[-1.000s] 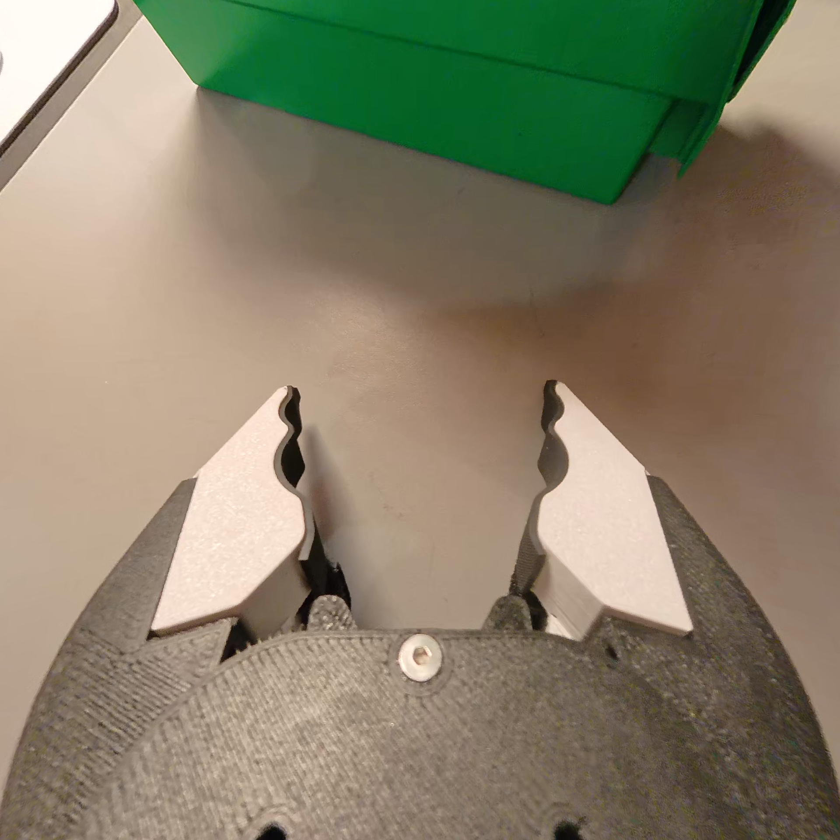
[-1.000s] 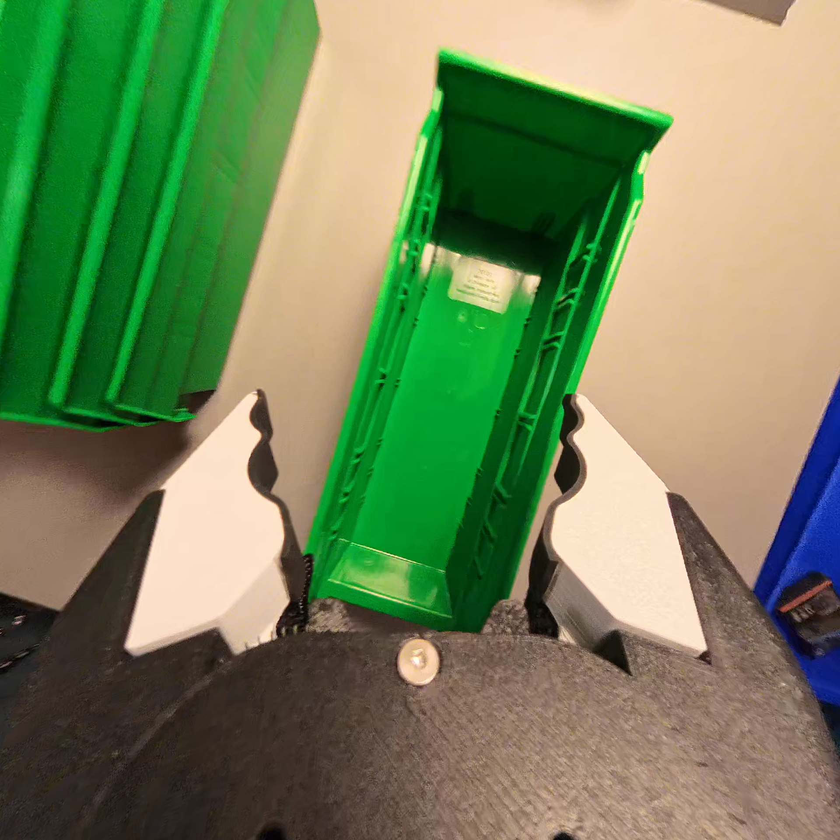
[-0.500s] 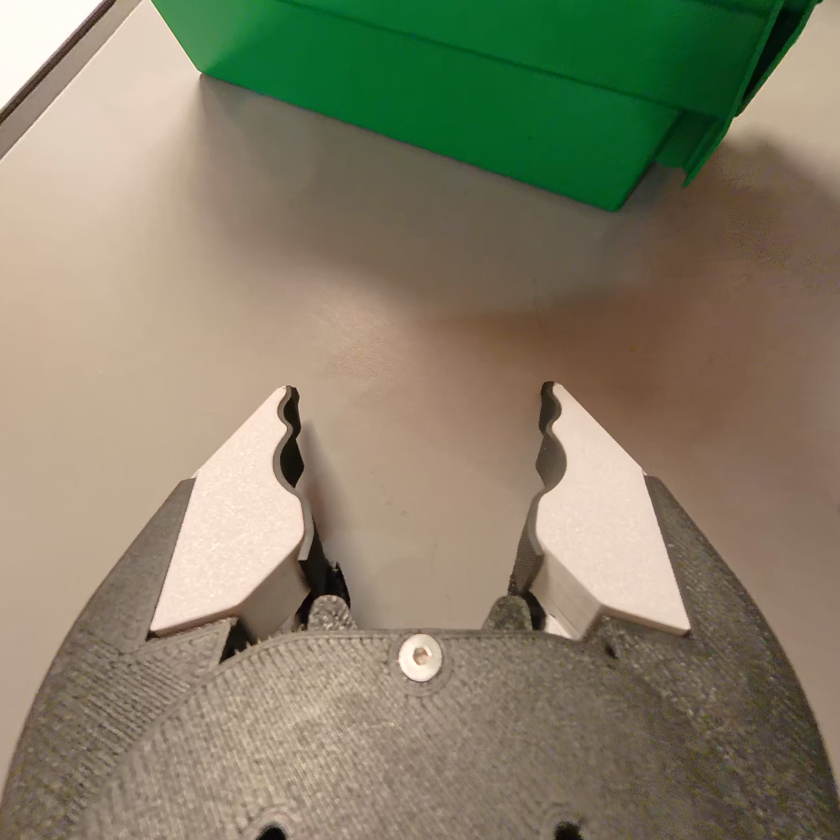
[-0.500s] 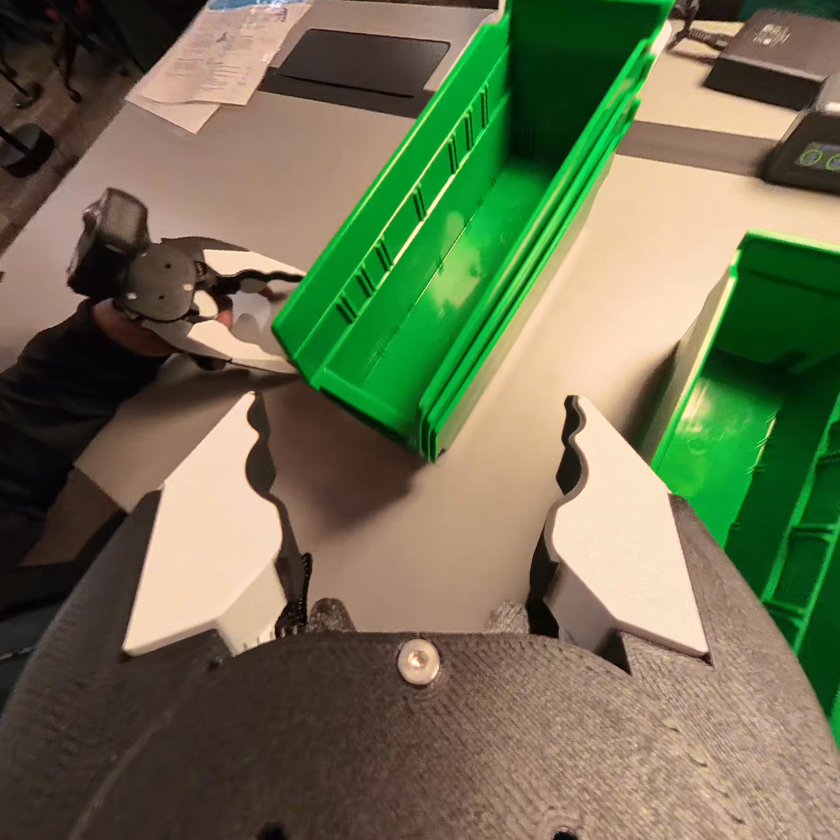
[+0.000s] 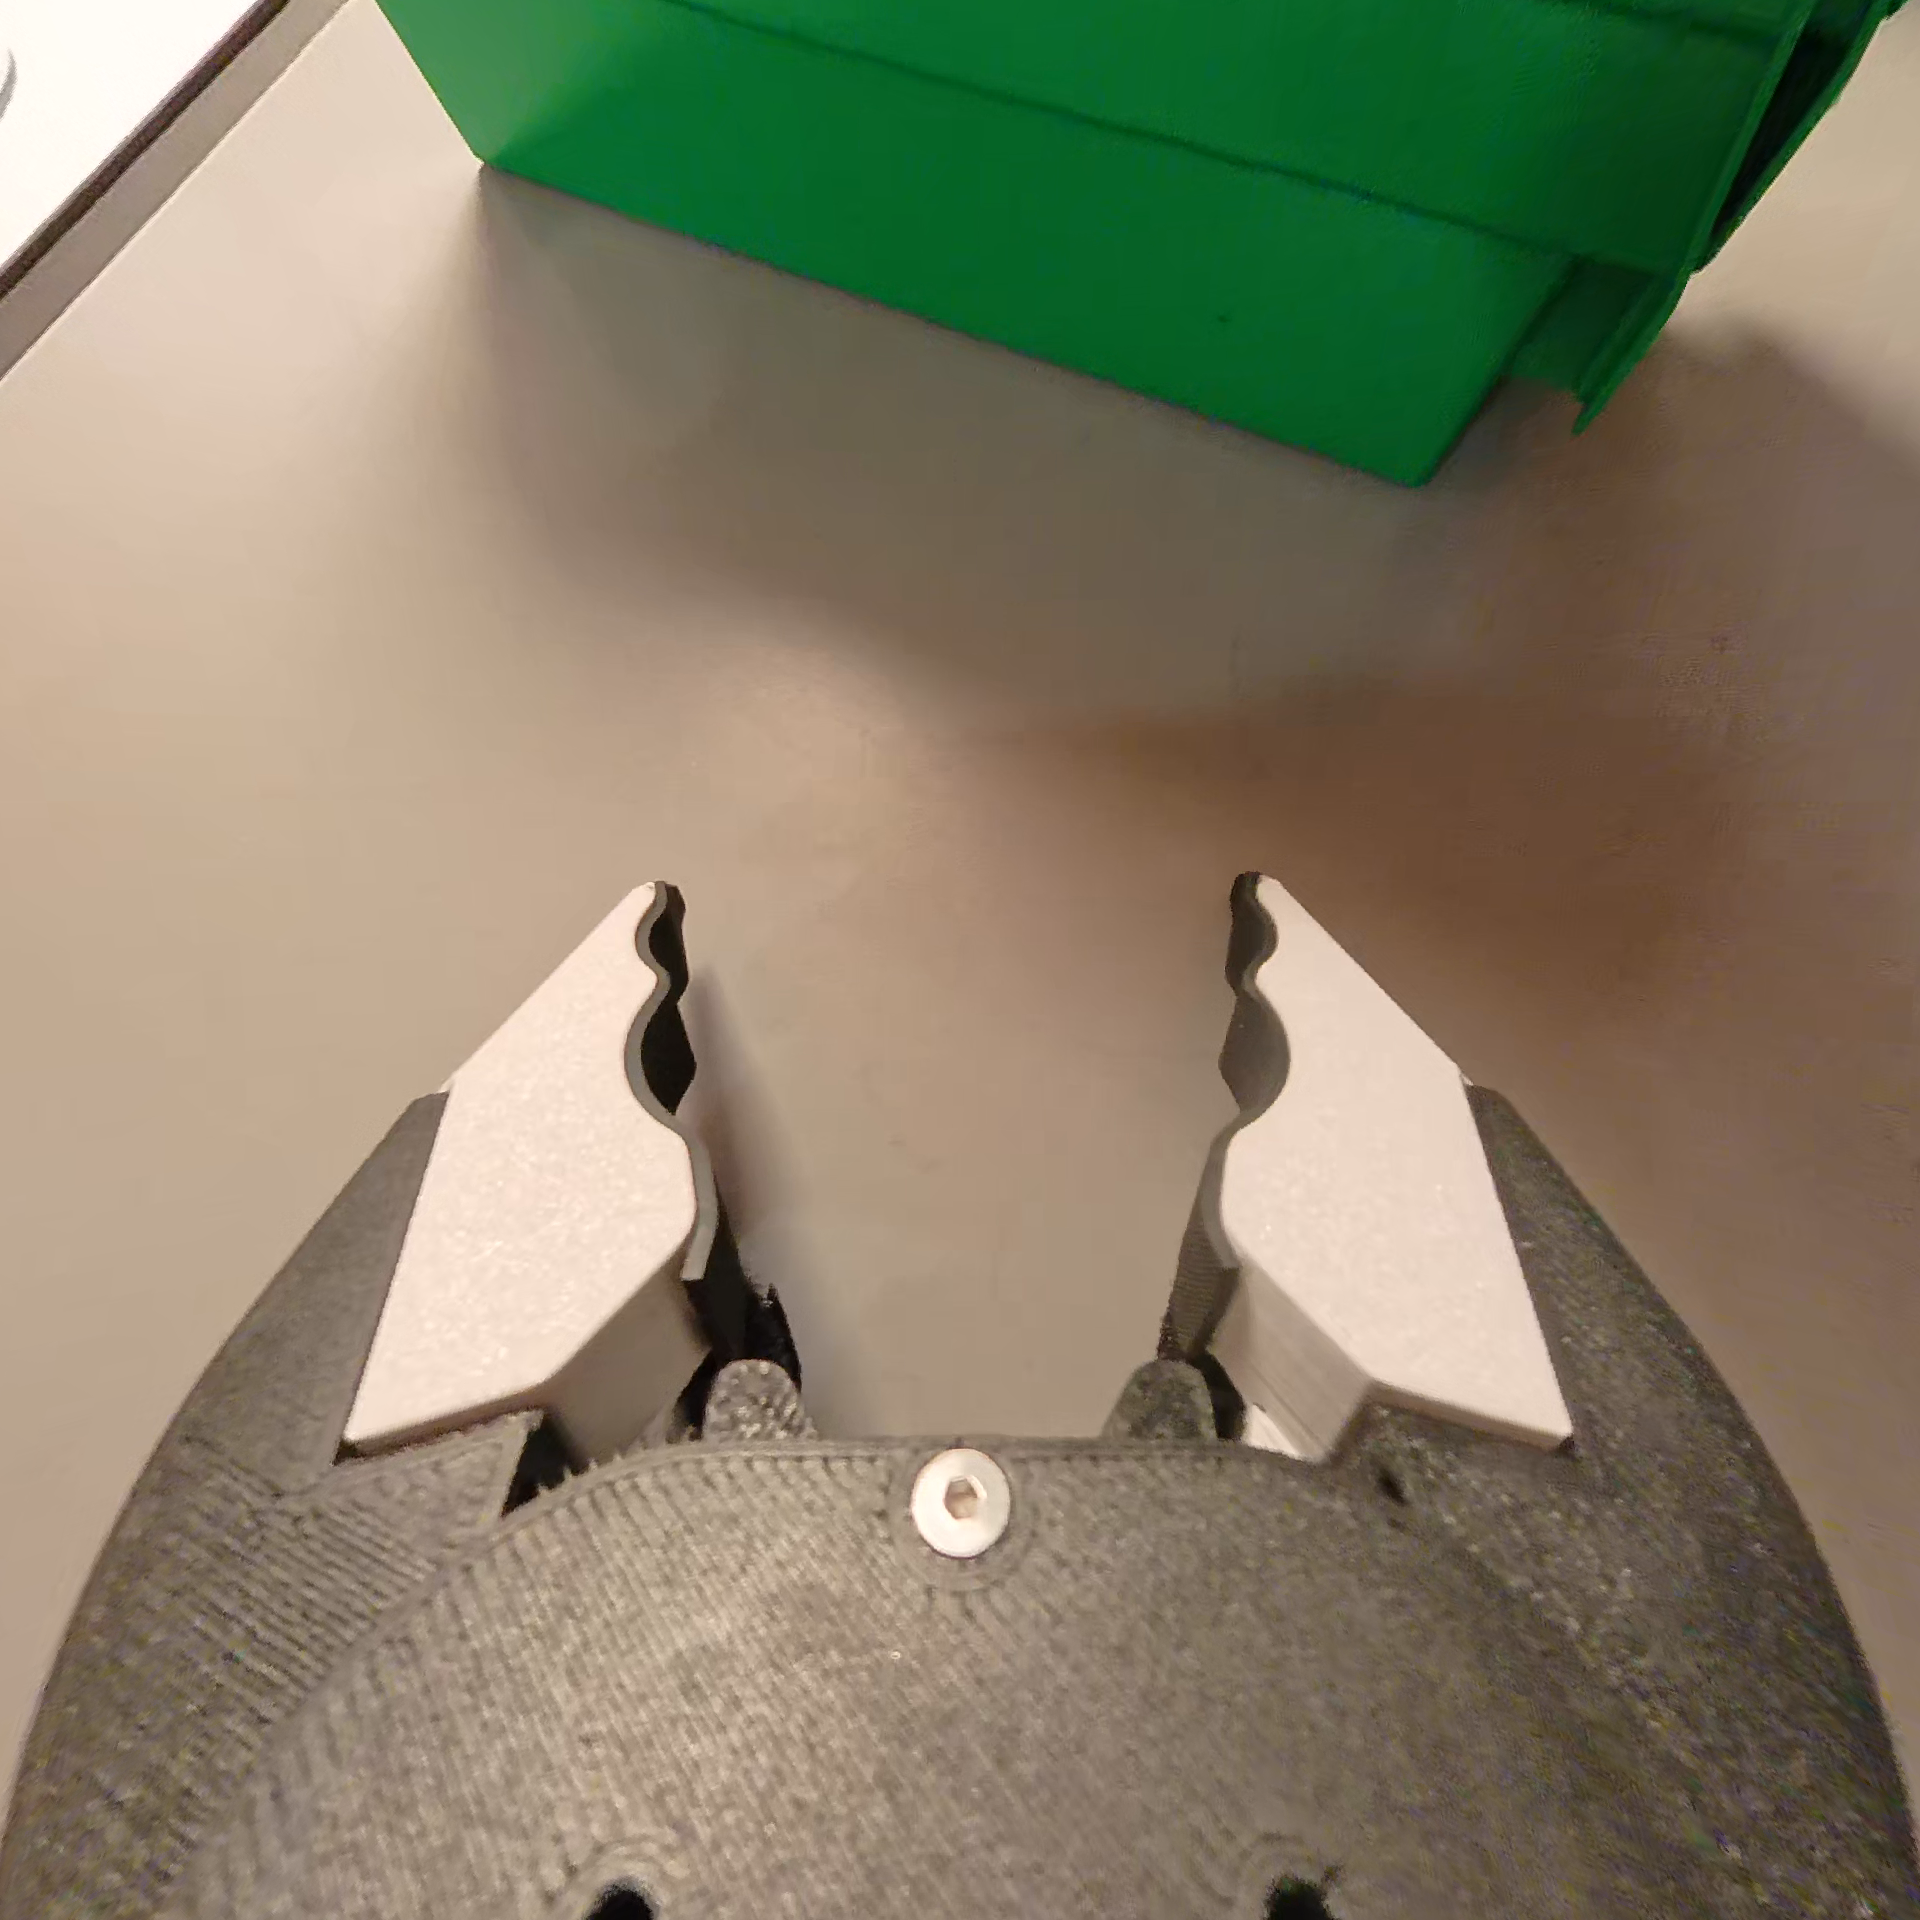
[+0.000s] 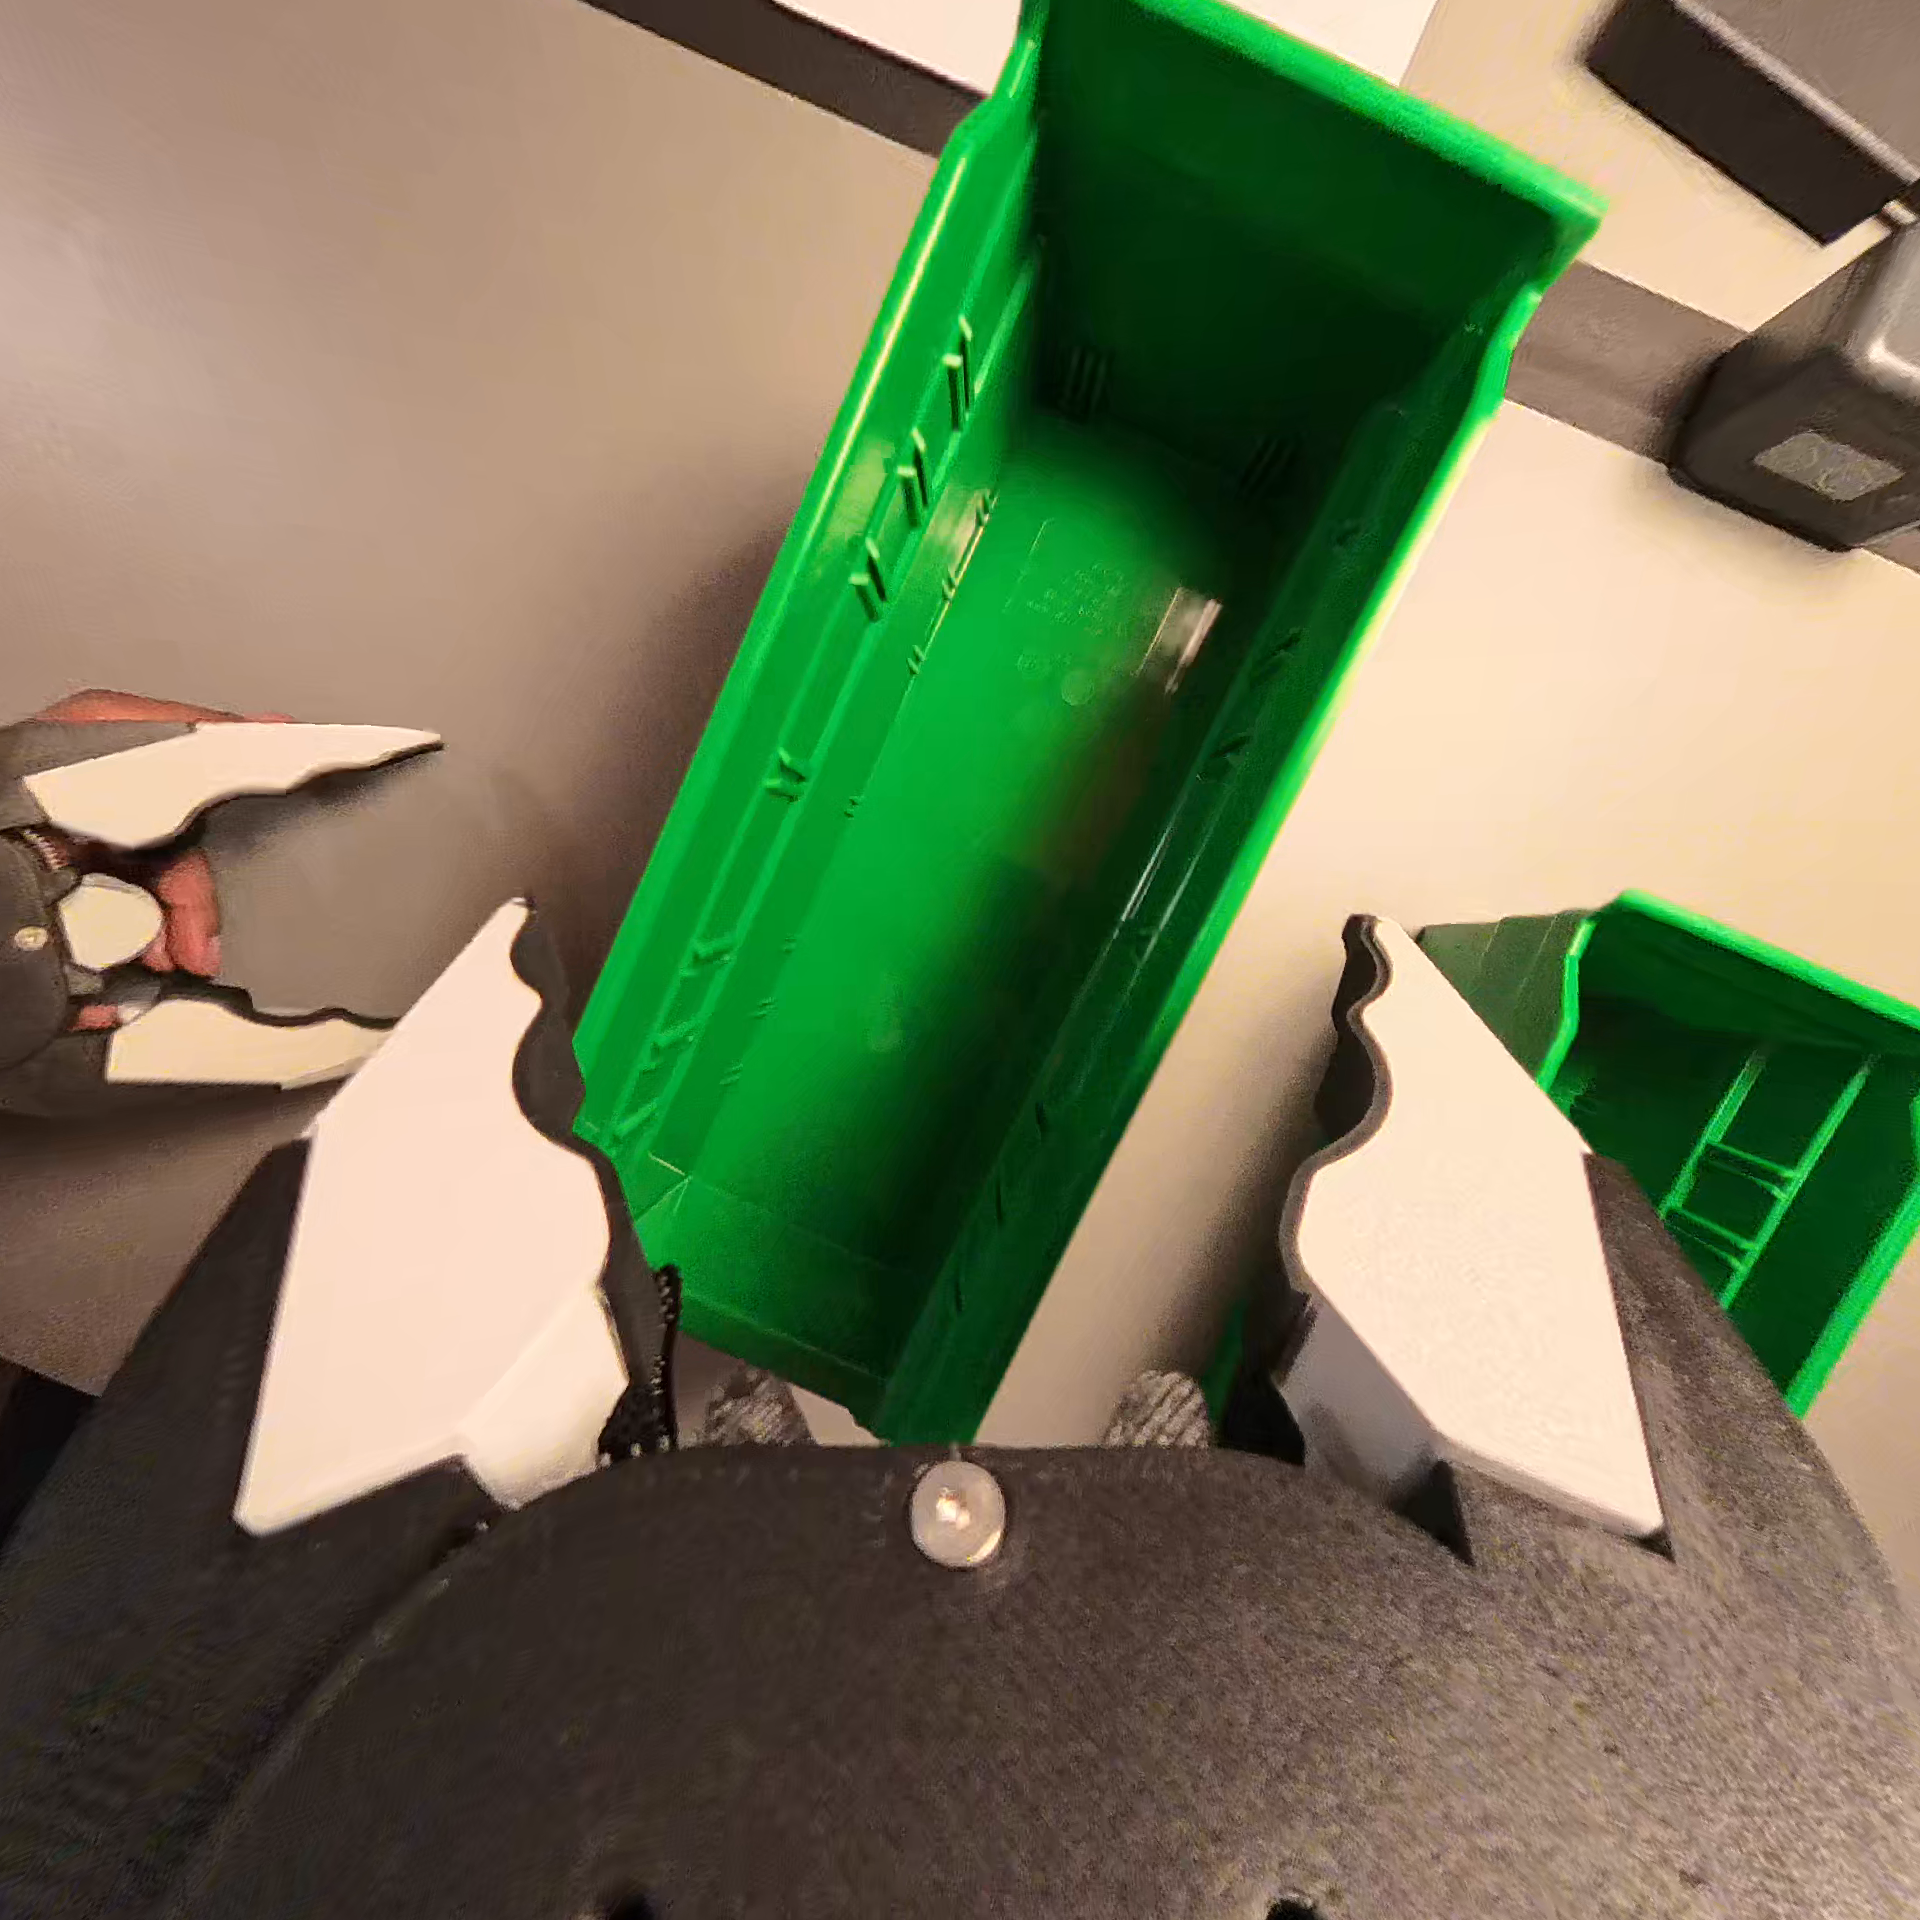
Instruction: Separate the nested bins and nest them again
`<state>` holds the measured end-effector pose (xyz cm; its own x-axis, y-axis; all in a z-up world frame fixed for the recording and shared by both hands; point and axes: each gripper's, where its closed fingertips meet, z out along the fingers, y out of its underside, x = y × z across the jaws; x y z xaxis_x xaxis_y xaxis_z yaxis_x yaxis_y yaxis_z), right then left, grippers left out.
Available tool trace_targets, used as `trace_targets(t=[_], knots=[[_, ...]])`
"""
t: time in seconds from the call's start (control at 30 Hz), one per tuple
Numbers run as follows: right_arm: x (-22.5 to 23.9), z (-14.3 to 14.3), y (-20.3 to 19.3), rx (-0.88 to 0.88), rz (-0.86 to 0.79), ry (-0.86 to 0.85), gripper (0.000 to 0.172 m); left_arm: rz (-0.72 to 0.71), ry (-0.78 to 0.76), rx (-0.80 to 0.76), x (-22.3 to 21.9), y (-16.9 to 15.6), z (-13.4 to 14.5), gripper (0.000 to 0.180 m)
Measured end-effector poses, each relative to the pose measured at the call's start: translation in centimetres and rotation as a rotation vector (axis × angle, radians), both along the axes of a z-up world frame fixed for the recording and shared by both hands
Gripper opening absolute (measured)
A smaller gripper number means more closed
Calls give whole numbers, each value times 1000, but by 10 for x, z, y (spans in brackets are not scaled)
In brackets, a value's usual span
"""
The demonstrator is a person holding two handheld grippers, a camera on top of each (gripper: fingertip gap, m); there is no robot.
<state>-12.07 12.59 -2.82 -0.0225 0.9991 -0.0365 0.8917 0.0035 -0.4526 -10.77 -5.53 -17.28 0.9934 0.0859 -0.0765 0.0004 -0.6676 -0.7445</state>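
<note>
A stack of nested green bins [image 6: 1039,779] lies on the beige table [image 5: 416,623]. Its near end passes between the fingers of my right gripper [image 6: 940,916]. The jaws are wide open; bare table shows between the bin and the right finger [image 6: 1455,1195], and the left finger stands beside the bin's corner. A separate green bin [image 6: 1745,1122] lies to the right. My left gripper [image 5: 956,883] is open and empty over bare table, short of the stack's side wall [image 5: 1039,208]. It also shows in the right wrist view [image 6: 405,883], left of the stack.
Black devices [image 6: 1829,457] and a black box [image 6: 1766,135] sit at the far right beyond a dark strip. The table's edge [image 5: 135,156] runs at the left wrist view's top left.
My right gripper swung from over the single bin to the stack's near end, and its jaws opened wider. My left gripper stayed open and barely shifted.
</note>
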Motion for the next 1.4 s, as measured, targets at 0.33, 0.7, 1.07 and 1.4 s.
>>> trace_targets(t=[0.33,0.7,1.07,1.4], knots=[[-12,-27,0,65,-58,-132,146,1,-5,4,0,0,0,103],[-12,-34,-1,21,-75,-149,126,1,-7,3,-1,0,0,103],[-7,-29,-3,4,-40,-163,116,4,-16,6,-1,0,0,103],[-5,-11,-3,-3,-28,-132,114,3,-16,7,-1,0,0,103]])
